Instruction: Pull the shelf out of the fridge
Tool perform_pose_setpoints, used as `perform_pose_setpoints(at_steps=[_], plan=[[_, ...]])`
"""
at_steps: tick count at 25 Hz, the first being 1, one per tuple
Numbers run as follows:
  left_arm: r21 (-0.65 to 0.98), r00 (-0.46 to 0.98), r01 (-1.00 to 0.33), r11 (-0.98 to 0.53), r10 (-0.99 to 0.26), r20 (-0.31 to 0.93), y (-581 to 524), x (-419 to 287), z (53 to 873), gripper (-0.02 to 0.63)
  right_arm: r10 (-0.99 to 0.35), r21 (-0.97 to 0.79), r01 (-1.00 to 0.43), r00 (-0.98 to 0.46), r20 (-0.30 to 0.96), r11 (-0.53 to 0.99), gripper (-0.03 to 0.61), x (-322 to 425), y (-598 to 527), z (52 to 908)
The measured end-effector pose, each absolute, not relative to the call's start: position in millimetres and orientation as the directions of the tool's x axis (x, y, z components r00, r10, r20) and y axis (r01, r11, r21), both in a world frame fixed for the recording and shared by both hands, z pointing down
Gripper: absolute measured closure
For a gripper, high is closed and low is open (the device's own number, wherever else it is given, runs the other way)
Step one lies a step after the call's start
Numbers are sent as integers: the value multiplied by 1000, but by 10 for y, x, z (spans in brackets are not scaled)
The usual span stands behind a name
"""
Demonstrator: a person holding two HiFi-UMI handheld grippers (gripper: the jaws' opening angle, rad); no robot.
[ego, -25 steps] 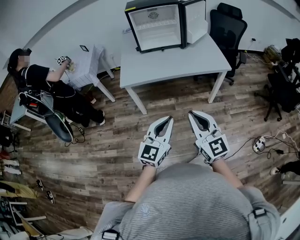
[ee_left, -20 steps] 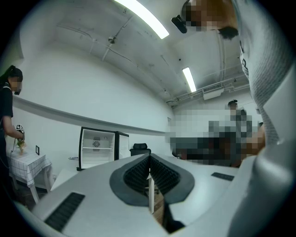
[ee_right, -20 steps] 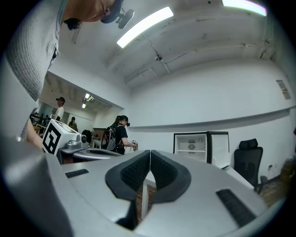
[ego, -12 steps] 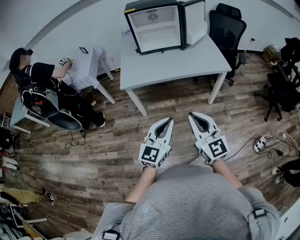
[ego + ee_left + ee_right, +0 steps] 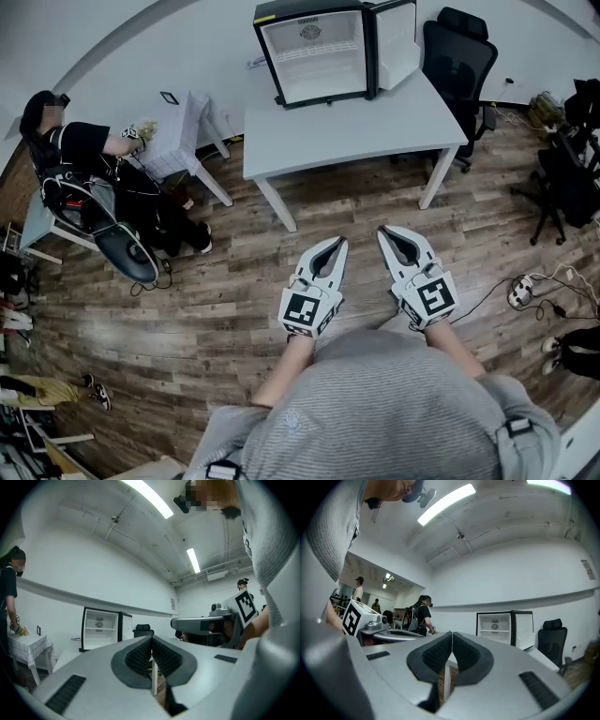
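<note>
Two hand-held grippers sit side by side in front of your chest, over the brown wood-plank floor point(image 5: 234, 281). Your left gripper point(image 5: 338, 240) has its jaws pressed together, ribbed black pads meeting at the tips with nothing between them. Your right gripper point(image 5: 382, 229) is the same, pinched fully closed and empty. Both point toward the white rectangular table point(image 5: 356, 131), yet their tips are well short of its near edge.

What you are after, the thin white shelf point(image 5: 321, 52), lies across the upper part of the small black fridge with a white interior point(image 5: 323, 89). That fridge stands at the far edge of the table, near the far left corner, with its door swung open to the right. So the shelf is well apart from both grippers, beyond the whole depth of the tabletop and inside the cabinet. In each gripper view the open fridge shows past the closed jaw tips, to the left of them for the left gripper and to the right for the right one.

A black office chair point(image 5: 459, 61) stands by the table's far right corner, and a person in dark clothes point(image 5: 89, 155) is off to the left beside a small cloth-covered side table point(image 5: 178, 131)
</note>
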State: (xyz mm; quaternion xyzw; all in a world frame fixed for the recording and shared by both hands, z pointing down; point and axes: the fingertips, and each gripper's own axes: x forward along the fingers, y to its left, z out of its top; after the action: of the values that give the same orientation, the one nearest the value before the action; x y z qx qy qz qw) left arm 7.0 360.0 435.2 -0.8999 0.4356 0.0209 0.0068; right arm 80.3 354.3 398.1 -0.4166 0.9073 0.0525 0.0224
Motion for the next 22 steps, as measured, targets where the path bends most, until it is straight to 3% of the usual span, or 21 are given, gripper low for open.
perform_pose_setpoints(at_steps=[22], plan=[[29,570,-821,-571,-821,-27,2774,-184,4484,603,-715,87,-716,-697,-51,692,565,576,2661,4092]])
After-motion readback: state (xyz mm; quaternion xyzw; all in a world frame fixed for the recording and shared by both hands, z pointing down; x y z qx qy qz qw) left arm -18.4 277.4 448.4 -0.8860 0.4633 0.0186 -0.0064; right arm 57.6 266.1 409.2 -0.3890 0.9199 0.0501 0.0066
